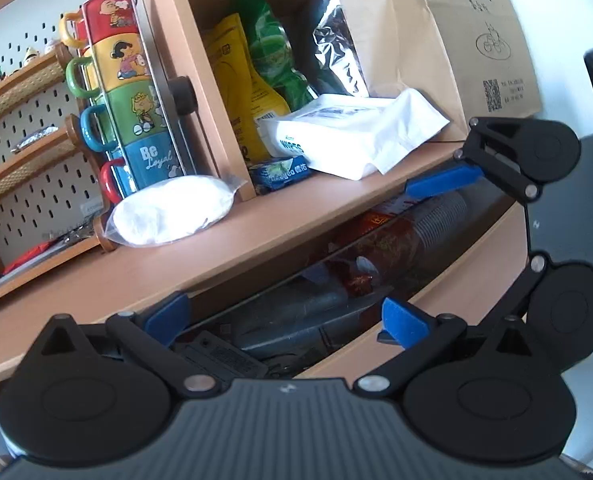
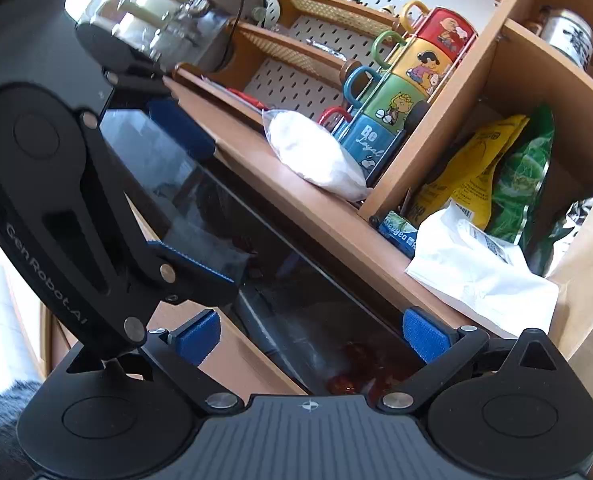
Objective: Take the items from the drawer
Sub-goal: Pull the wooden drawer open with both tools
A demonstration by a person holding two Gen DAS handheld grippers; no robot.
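Both jaws gape above the drawer [image 1: 396, 280]; four mugs [image 1: 136, 92] stacked.

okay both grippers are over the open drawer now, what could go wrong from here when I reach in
The drawer is only partly open, so the left gripper may catch on the shelf edge above it. The contents are crowded and glossy; a red wrapped item could slip or drag its neighbours. The right gripper, open alongside, might bump the left one.

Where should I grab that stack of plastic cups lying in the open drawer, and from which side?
Grip the stack of plastic cups across its round middle, coming down from above through the drawer opening. It lies on its side along the drawer, so fingers can straddle its width; its ends look hemmed in by the clutter.
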